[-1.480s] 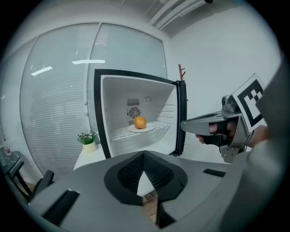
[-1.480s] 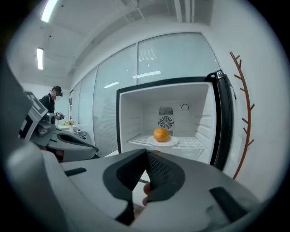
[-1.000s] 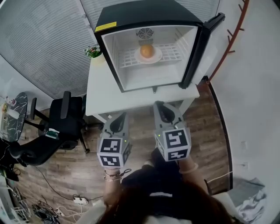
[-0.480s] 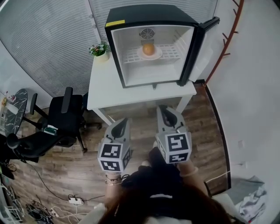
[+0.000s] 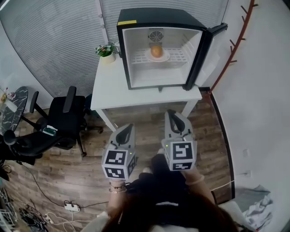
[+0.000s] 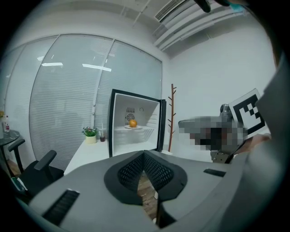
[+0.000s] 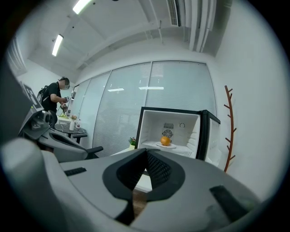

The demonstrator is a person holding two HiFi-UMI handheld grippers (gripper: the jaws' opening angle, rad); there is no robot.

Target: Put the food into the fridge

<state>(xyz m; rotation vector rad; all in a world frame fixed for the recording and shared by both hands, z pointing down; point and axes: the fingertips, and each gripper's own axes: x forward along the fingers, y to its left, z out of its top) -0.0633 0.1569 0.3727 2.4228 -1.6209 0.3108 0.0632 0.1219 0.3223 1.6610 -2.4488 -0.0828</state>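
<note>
The left tongs [image 5: 128,128] and the right tongs [image 5: 172,114] are both closed, pads pressed together at the tips with nothing between them. They are held side by side over the wooden floor [image 5: 149,129], level with each other and apart, each pointing towards 12 o'clock in the head view.

At 12 o'clock from them stands a white desk [image 5: 113,90], and on it a small black fridge [image 5: 158,13] with a white inside. Its door [image 5: 202,52] is swung wide open at the fridge's 3 o'clock side. Inside, an orange [image 5: 156,51] sits on a white plate [image 5: 166,57], and the plate rests on the wire shelf [image 5: 182,56] near the back wall, below the round fan grille.

A potted plant [image 5: 107,50] stands on the desk at 9 o'clock from the fridge, just beside it. A black office chair [image 5: 63,122] is at 9 o'clock from the left tongs, well apart. A reddish coat stand [image 5: 232,47] rises by the wall at 3 o'clock from the fridge.
</note>
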